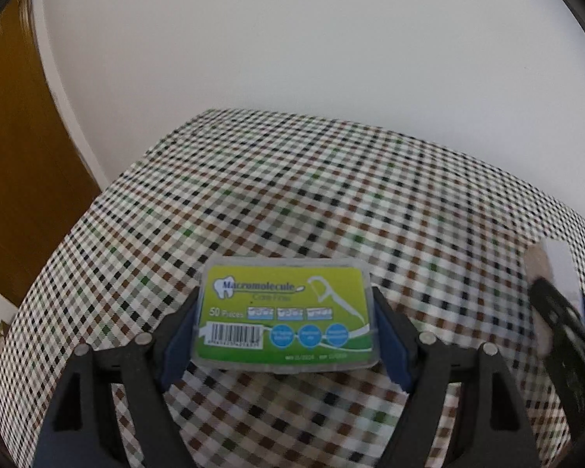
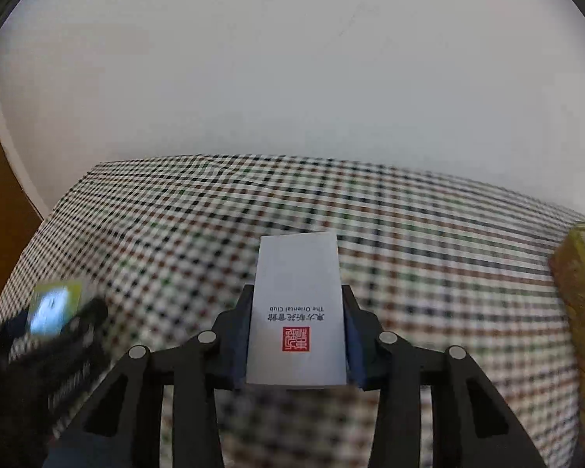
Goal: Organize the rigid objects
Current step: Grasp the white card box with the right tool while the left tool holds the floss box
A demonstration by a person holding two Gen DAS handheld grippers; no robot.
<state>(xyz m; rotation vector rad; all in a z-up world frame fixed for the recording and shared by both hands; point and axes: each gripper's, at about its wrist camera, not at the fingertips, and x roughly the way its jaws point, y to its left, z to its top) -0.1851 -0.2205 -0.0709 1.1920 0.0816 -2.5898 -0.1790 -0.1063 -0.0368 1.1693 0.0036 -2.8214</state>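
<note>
My left gripper [image 1: 286, 314] is shut on a clear plastic floss-pick box [image 1: 286, 312] with a green label, held flat above the checked tablecloth [image 1: 292, 195]. My right gripper [image 2: 297, 325] is shut on a white box [image 2: 297, 312] printed "The Oriental Club" with a red seal, held above the same cloth [image 2: 429, 253]. The right gripper with its white box also shows blurred at the right edge of the left wrist view [image 1: 557, 300]. The left gripper with the floss box shows blurred at the left of the right wrist view [image 2: 54, 312].
A white wall [image 1: 292, 39] stands behind the table. A brown wooden door [image 1: 15, 156] is at the left. A yellow-brown box or tray [image 2: 581, 280] sits at the table's right edge in the right wrist view.
</note>
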